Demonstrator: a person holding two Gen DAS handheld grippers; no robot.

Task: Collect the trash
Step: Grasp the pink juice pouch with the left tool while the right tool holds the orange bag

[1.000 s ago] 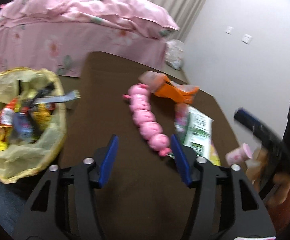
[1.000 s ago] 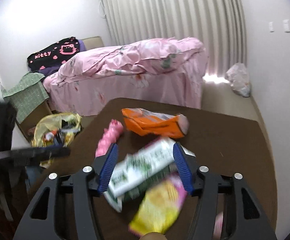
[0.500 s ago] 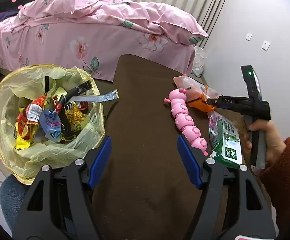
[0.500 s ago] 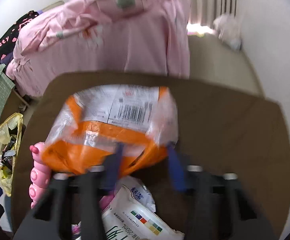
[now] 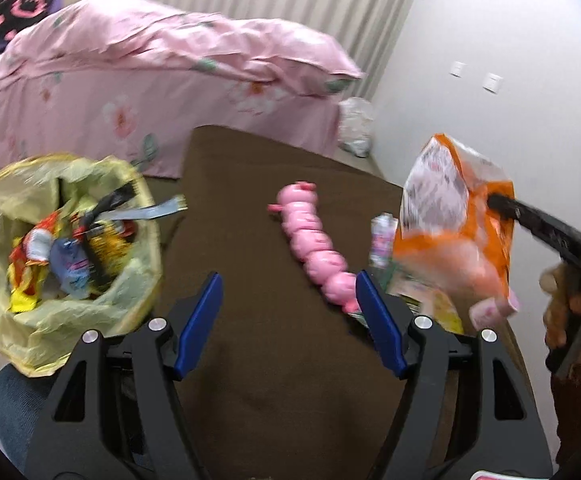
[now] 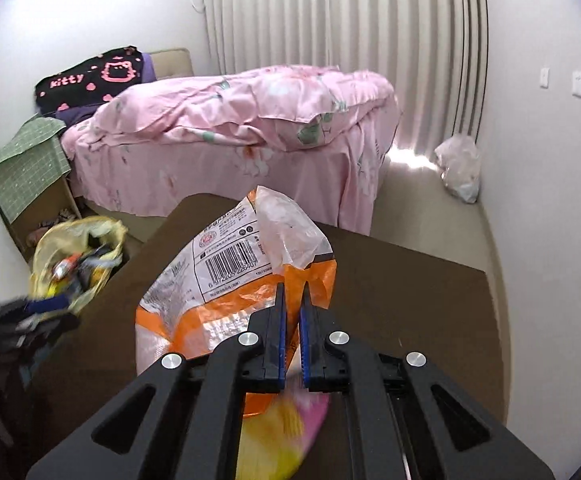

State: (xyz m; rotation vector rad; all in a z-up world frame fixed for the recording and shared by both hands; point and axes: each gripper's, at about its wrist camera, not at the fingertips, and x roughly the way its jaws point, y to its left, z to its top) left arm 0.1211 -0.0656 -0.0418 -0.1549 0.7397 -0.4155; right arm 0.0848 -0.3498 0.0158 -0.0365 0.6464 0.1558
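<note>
From the left wrist, a pink toy (image 5: 317,252) is lying on the brown table (image 5: 250,200) beside the yellow trash bag (image 5: 50,312); the left gripper (image 5: 290,320) is hanging wide, empty. From the right wrist, the right gripper (image 6: 292,300) is pinching the orange wrapper (image 6: 210,280), lifted above the table.

Right gripper (image 6: 292,300) pinching an orange bag (image 6: 226,280), lifting it over the brown table (image 6: 410,300), yellow bin (image 6: 78,256) sitting left, pink bed (image 6: 230,136) lying behind
</note>
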